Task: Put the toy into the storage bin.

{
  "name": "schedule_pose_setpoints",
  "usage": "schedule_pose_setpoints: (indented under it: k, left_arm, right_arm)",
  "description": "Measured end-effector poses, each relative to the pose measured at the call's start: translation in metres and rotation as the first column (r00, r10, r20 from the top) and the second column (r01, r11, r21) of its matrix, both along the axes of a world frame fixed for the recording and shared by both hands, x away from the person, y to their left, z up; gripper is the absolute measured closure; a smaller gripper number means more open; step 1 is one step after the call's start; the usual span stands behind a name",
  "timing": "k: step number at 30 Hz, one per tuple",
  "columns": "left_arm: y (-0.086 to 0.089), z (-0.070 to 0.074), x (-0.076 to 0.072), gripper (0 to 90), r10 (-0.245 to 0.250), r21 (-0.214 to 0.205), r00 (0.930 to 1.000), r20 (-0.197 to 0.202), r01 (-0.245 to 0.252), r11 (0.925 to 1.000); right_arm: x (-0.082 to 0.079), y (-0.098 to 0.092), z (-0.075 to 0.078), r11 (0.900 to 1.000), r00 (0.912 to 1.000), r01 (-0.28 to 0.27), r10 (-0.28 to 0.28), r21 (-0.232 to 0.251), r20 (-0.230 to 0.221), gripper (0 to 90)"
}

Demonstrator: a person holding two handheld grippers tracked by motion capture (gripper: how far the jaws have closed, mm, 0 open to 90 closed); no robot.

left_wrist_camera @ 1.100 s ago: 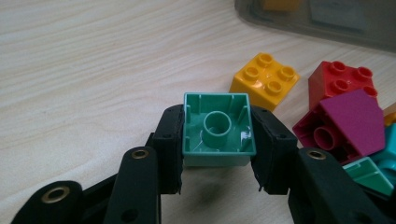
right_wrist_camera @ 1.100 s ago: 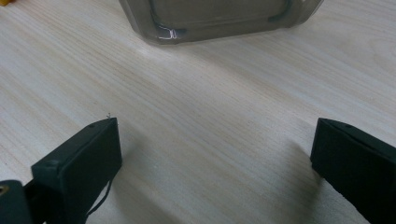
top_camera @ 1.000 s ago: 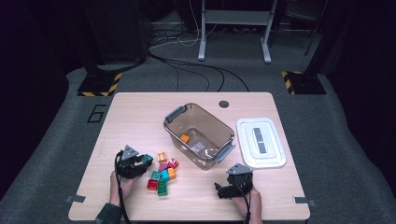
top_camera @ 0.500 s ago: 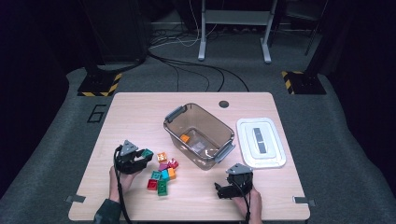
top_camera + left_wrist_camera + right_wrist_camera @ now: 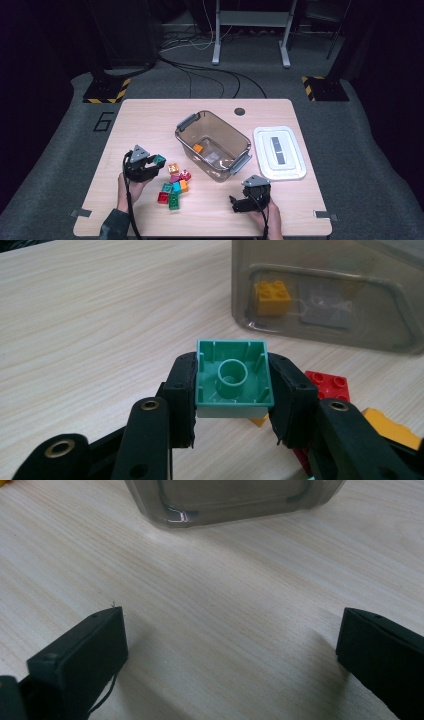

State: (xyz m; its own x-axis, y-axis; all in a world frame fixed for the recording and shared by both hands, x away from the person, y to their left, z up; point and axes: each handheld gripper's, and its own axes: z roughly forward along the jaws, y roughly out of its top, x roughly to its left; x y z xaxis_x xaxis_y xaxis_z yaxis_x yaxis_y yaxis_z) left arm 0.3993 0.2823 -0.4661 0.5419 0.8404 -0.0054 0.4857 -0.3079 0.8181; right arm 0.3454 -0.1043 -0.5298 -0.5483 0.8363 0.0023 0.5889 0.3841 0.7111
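Dark floor and cables surround the pale wooden table (image 5: 150, 120) I am working over. My left gripper (image 5: 150, 165), at about eight o'clock on the table, has its fingers (image 5: 182, 390) clamped on a green brick (image 5: 232, 377), hollow underside towards the camera and lifted clear of the wood, presumably so I can carry it to the clear bin (image 5: 212, 145) at the centre. That bin stands open, its white lid (image 5: 280, 152) laid flat at three o'clock to keep the mouth free, and one orange brick (image 5: 198, 148) already lies inside. My right gripper (image 5: 240, 204) rests at five o'clock, fingers wide apart on nothing, apparently waiting its turn. Between bin and left gripper I count seven loose bricks (image 5: 174, 187) in a cluster.
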Motion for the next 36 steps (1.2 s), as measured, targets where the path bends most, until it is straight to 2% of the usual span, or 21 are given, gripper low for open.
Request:
schedule_pose_setpoints:
  k: [9,20,29,36]
  left_arm:
    - [-0.006,0.018,0.004,58.4,-0.015,-0.003,0.9995,0.026,0.015,0.9999]
    - [-0.014,0.043,0.011,58.4,-0.037,0.017,0.9968,0.071,0.036,0.9992]
    - [-0.025,0.068,0.024,58.4,-0.056,0.029,0.9921,0.112,0.053,0.9982]
    - [-0.033,0.079,0.033,58.4,-0.070,0.031,0.9893,0.128,0.067,0.9973]
  right_arm:
    - [0.000,0.000,0.000,1.0000,1.0000,0.007,-0.007,0.000,0.005,0.0]
    - [0.001,0.000,0.000,0.9997,0.9997,0.024,-0.024,0.002,0.005,0.0]
    - [0.001,0.000,0.000,0.9996,0.9996,0.029,-0.029,0.004,0.003,0.0]
    - [0.001,-0.001,0.000,0.9995,0.9995,0.031,-0.031,0.002,0.005,0.0]
